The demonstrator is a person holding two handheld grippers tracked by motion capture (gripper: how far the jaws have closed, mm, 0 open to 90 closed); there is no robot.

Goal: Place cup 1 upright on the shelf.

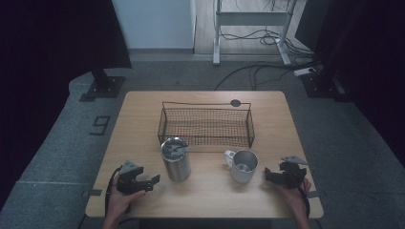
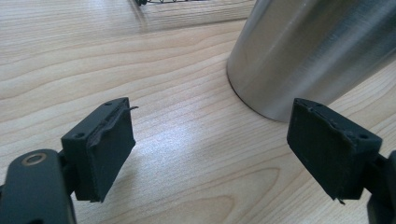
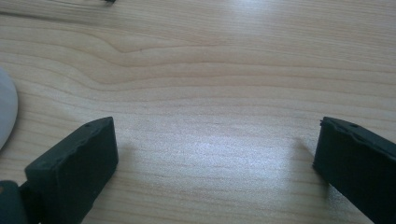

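Wooden table [image 1: 205, 191] seen from above, with a wire mesh basket [image 1: 206, 125] as landmark near its middle, toward the far edge. Just in front of the basket's left half, a tall steel tumbler [image 1: 175, 159], upright, lidded, close to the basket's near wall but not clearly touching. Just in front of the basket's right half, a metal mug [image 1: 244, 165], upright and open-topped, with handle turned toward the basket and to the left. Small dark round disc [image 1: 235, 102] set in the tabletop just behind the basket's far rim. Left gripper [image 1: 154, 181] in front of and left of the basket, beside the tumbler's left side, held in the person's left hand [image 1: 125, 196]; jaws spread wide, nothing between them, tumbler wall just beyond the right-hand jaw in the left gripper view [image 2: 211, 154]. Right gripper [image 1: 268, 174] in front of and right of the basket, just right of the mug, held in the person's right hand [image 1: 293, 193]; jaws likewise wide apart over bare wood, gripping nothing, in the right gripper view [image 3: 215, 163]. Dark floor with cables beyond the basket's far side.
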